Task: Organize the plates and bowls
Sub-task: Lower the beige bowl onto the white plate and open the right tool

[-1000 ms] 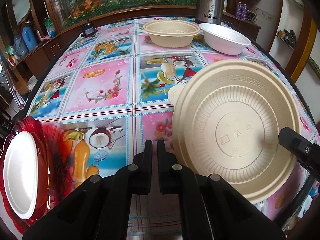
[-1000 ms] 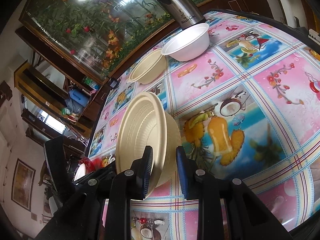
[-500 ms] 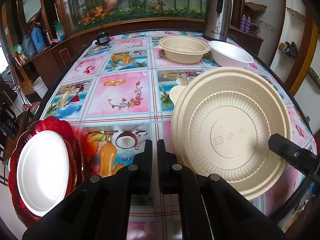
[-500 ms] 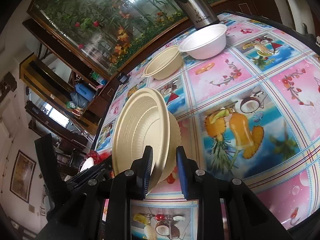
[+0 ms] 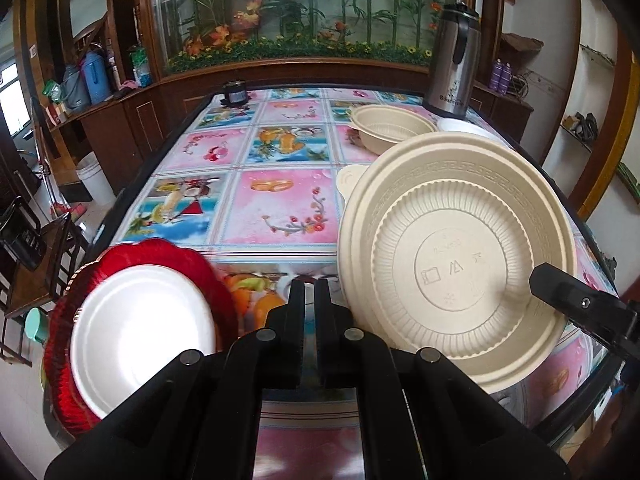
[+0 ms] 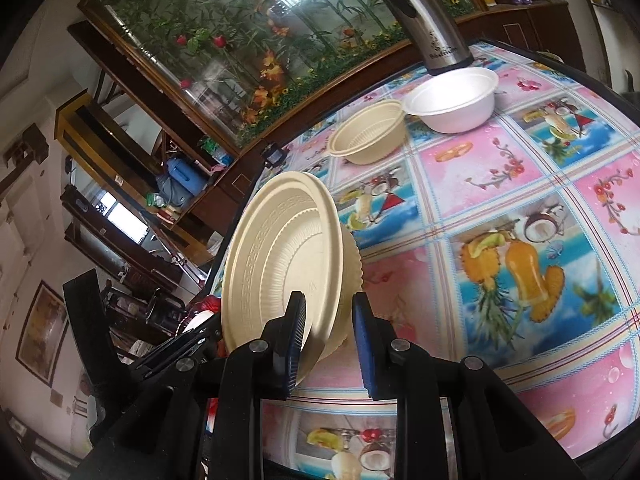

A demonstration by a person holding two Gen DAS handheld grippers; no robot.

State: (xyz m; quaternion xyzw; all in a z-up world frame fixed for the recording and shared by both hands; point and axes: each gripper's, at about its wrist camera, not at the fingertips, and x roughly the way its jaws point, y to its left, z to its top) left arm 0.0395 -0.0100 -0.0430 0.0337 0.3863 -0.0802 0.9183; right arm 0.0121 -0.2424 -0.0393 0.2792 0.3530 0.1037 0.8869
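A large beige bowl [image 5: 452,264] [image 6: 280,264] hangs on edge above the flowered table [image 5: 280,200], its hollow side facing the left wrist camera. My right gripper [image 6: 328,336] is shut on its lower rim; one of its fingers [image 5: 576,300] shows against the bowl's inside. My left gripper [image 5: 308,300] is shut with nothing in it, just left of the bowl. At the near left table edge a white plate [image 5: 140,332] lies on a red scalloped plate [image 5: 192,264]. A smaller beige bowl [image 6: 368,136] and a white bowl [image 6: 452,100] stand side by side at the far end.
A steel thermos jug [image 5: 452,68] stands behind the two far bowls. A small black object [image 5: 236,94] sits at the far left table edge. Wooden cabinets and a planted glass case surround the table; chairs stand left of it.
Both grippers have risen and drawn back from the table, the right one carrying the large beige bowl along. The red and white plates have come further into the left wrist view.
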